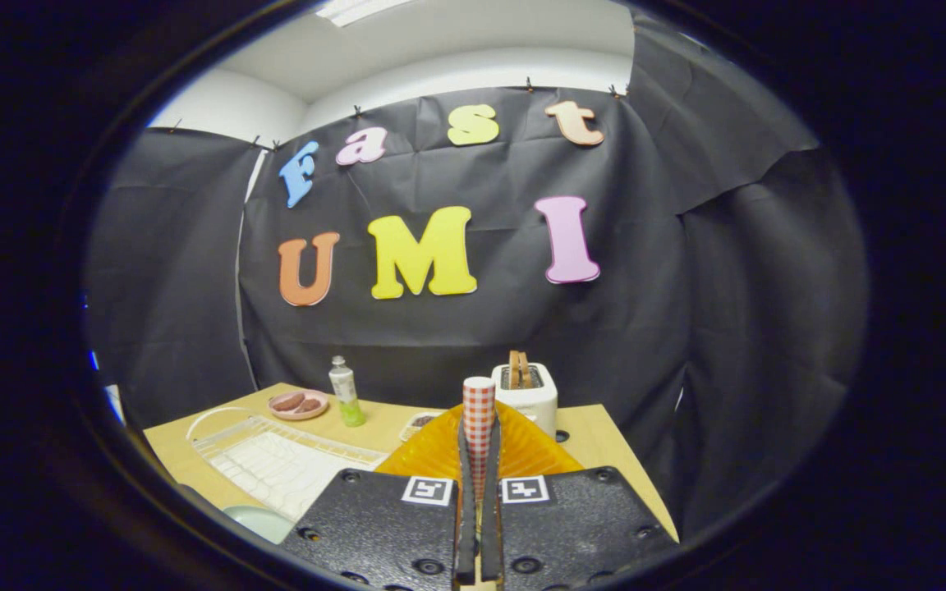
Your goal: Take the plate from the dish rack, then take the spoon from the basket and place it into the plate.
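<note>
Gripper [478,447] pinching checkered spoon handle [478,410] over orange plate [440,451]; toaster [527,394] beyond, dish rack [276,460] left.

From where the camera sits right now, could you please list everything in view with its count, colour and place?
plate: one, orange and ribbed, held up just beyond the fingers.
spoon: one, red-and-white checked handle, standing up between the fingers in front of the plate.
dish rack: one, white wire, on the table beside the plate.
small dish: one, pink, with brown food, behind the rack.
bottle: one, clear with green liquid, beside the pink dish.
toaster: one, white, holding toast, beyond the plate.
table: one, light wood.
tool: one, fingers closed on the spoon.
</note>
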{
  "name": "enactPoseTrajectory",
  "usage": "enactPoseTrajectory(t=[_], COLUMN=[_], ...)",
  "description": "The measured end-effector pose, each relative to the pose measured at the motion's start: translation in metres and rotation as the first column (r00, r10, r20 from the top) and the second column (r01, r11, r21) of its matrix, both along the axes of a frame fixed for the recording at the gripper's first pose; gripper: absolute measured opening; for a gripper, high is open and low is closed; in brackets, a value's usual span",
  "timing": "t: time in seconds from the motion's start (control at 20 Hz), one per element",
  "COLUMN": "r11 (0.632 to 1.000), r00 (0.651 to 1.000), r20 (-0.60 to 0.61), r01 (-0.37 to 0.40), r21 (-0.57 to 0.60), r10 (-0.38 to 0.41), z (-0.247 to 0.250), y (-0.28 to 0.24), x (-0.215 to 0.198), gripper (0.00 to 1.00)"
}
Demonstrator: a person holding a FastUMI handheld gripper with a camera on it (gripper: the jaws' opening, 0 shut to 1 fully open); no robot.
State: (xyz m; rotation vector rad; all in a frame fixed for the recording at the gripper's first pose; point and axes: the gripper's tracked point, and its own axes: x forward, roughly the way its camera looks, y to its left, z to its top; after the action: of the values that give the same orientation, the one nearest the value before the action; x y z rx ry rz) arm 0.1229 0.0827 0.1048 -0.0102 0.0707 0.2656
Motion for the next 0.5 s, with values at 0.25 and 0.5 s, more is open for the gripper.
enactPoseTrajectory(t=[0.25,0.5], r11=[0.999,0.99], r00=[0.998,0.989], r20=[0.027,0.042], r01=[-0.05,-0.139], r21=[0.004,-0.004], r10=[0.05,0.139], z=[-0.012,-0.035], y=[0.054,0.121], x=[-0.049,-0.088], gripper=[0.08,0.08])
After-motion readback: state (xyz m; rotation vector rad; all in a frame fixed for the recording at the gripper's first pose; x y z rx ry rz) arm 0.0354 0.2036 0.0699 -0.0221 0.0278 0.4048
